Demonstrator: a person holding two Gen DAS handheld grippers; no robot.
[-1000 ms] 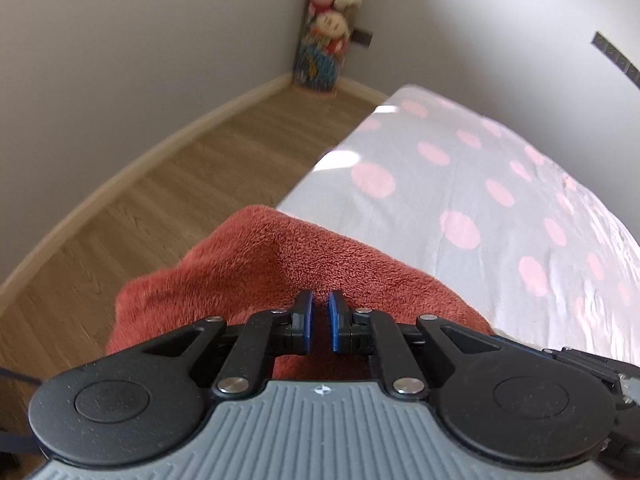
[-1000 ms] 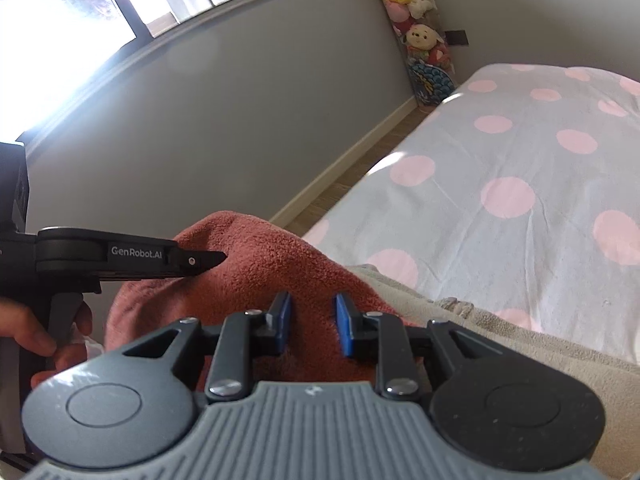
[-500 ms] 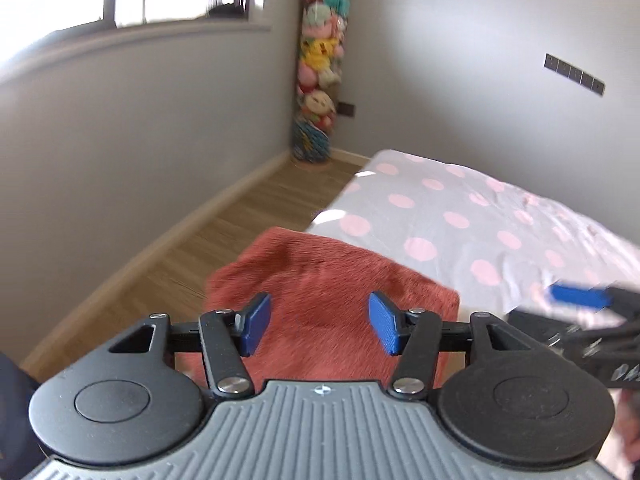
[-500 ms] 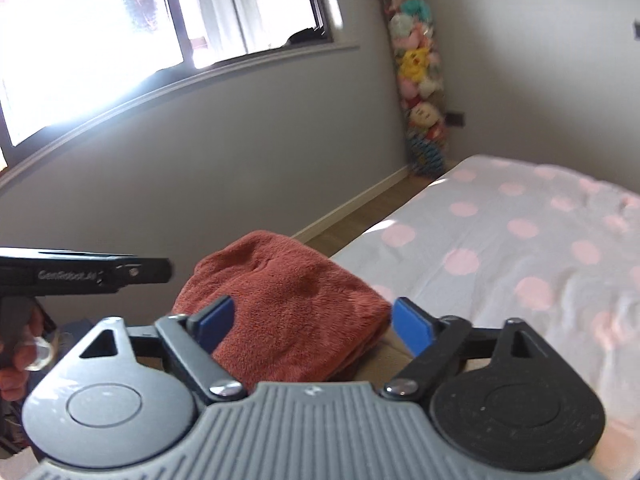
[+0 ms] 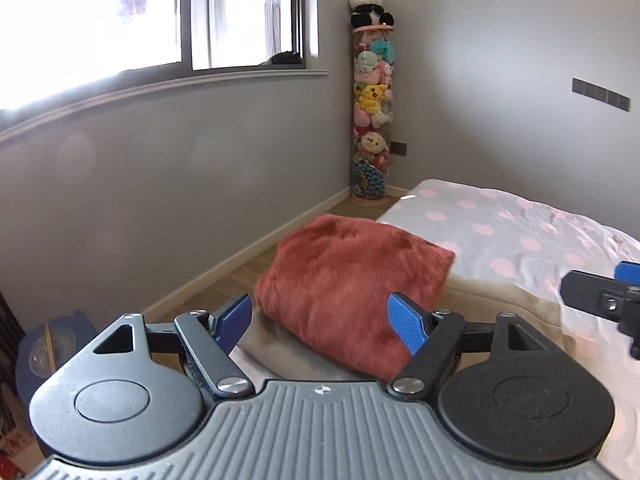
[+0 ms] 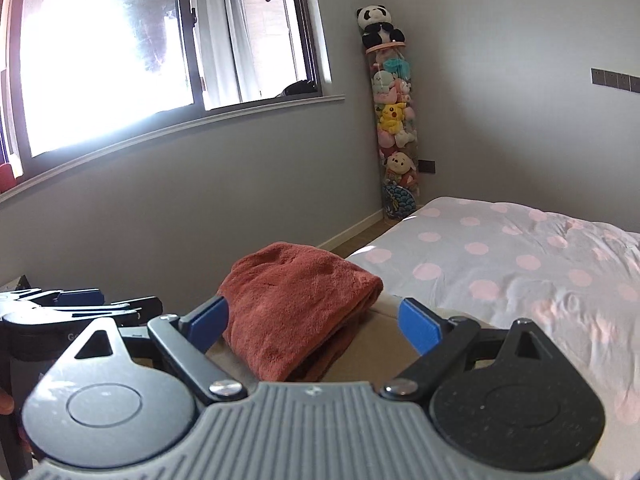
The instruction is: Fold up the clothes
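A folded rust-red fleece garment (image 5: 352, 288) (image 6: 300, 300) lies on top of a beige folded cloth (image 5: 500, 300) (image 6: 380, 344) at the near corner of the bed. My left gripper (image 5: 322, 326) hangs open a little behind and above the red bundle, with nothing between its blue pads. Drawn back from the bundle likewise, my right gripper (image 6: 314, 322) is open and empty. Each gripper shows at the edge of the other's view.
The bed (image 6: 520, 264) has a white cover with pink dots and runs off to the right. A tall tube of plush toys (image 5: 370, 112) stands in the room's corner. Wooden floor (image 5: 224, 280) lies left of the bed, below a wide window (image 6: 120, 52).
Both grippers let go of the red garment, opened wide and pulled up and back. The folded bundle now rests alone on the beige cloth.
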